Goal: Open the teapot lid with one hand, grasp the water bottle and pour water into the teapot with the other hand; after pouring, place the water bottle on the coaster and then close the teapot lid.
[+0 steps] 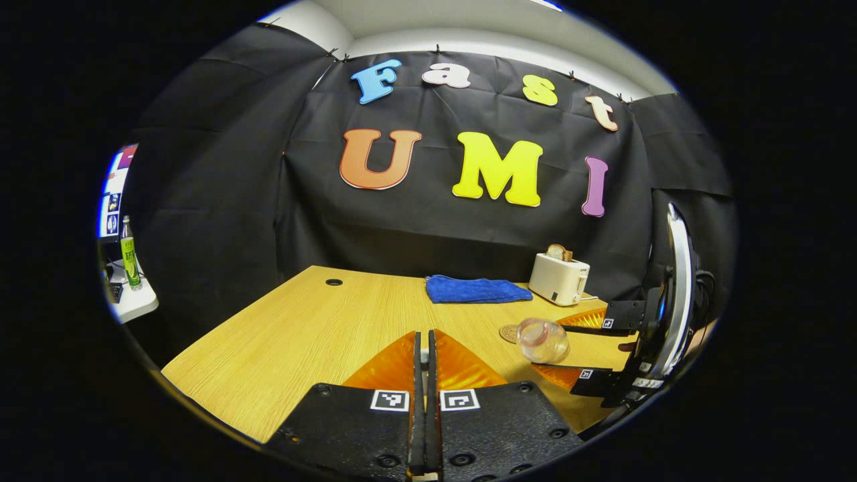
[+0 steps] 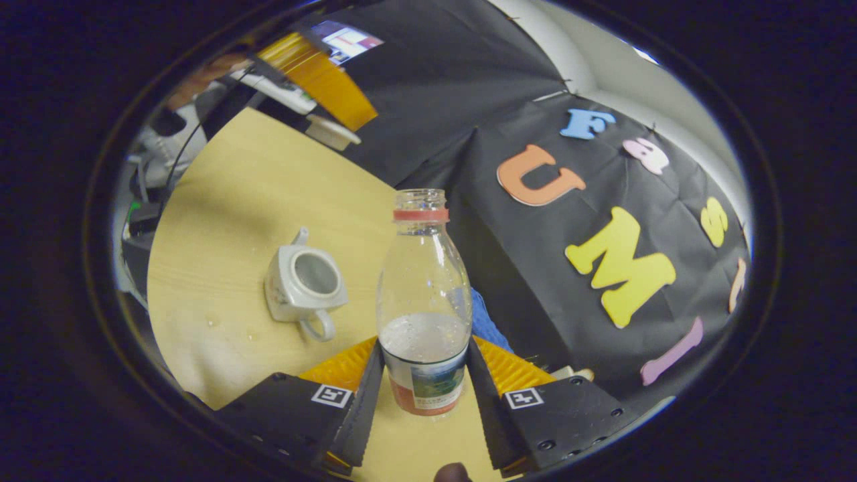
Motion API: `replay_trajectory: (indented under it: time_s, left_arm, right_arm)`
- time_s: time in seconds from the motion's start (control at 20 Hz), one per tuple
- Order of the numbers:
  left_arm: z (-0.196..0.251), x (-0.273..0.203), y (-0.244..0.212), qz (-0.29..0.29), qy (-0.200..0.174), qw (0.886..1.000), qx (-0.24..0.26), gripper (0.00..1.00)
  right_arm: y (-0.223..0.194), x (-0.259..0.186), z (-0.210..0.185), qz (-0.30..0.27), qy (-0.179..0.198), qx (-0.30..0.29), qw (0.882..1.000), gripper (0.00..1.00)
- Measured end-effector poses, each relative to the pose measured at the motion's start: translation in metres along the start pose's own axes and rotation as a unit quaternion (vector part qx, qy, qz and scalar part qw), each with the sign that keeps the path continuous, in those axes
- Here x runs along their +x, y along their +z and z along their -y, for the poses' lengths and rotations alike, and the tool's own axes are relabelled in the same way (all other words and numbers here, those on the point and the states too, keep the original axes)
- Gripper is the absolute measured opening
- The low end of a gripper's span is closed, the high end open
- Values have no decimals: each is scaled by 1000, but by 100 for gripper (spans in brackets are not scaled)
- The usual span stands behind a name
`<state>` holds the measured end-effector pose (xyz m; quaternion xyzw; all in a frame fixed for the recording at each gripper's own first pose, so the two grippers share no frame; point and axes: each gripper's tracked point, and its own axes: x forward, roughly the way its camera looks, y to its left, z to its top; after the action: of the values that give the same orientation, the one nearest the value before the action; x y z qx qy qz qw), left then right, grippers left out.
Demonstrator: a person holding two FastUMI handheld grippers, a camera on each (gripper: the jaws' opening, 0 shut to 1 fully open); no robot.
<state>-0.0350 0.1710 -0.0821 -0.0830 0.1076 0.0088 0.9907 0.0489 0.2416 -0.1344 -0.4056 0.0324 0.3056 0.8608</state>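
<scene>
My right gripper (image 2: pixel 423 348) is shut on the clear water bottle (image 2: pixel 423 294), one finger on each side near its label. The bottle has no cap and holds a little water. A white teapot (image 2: pixel 304 284) stands lidless on the wooden table (image 2: pixel 221 201), left of the bottle and apart from it. In the left gripper view the bottle (image 1: pixel 542 340) hangs tilted in the right gripper (image 1: pixel 556 345), just beside a round brown coaster (image 1: pixel 510 333). My left gripper (image 1: pixel 423 335) has its fingers pressed together. In the right gripper view a white lid (image 2: pixel 331 132) sits at that gripper's tips.
A blue cloth (image 1: pixel 472 289) and a white toaster (image 1: pixel 559 278) holding bread stand at the back of the table, near the wall. A cable hole (image 1: pixel 333 282) is at the far left. Water drops (image 2: pixel 214 321) lie by the teapot. A green bottle (image 1: pixel 128 254) stands on a side shelf.
</scene>
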Motion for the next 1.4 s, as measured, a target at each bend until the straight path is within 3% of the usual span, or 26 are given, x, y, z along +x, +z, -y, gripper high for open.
replay_trajectory:
  time_s: [0.1, 0.2, 0.5, 0.7, 1.05, 1.4]
  left_arm:
    - [6, 0, 0, 0, -4, 1000, 2, 3]
    - [10, -1, 1, 1, -8, 1000, 4, 3]
    - [14, -1, 6, 9, -11, 1000, 10, 3]
    - [10, -1, 4, 8, -5, 1000, 7, 3]
    - [3, 3, 3, 9, 13, 1000, 18, 3]
    - [-4, 6, -3, 0, 21, 1000, 19, 3]
  right_arm:
    - [1, 3, 8, 4, 3, 87, 996, 69]
    - [7, -1, 21, 14, 5, 177, 984, 69]
    - [21, 17, 93, 68, -30, 368, 927, 68]
    - [-4, 47, 124, 50, -57, 392, 917, 67]
    - [-48, 99, 130, 12, -62, 423, 904, 67]
    - [-64, 129, 123, -5, -61, 427, 902, 67]
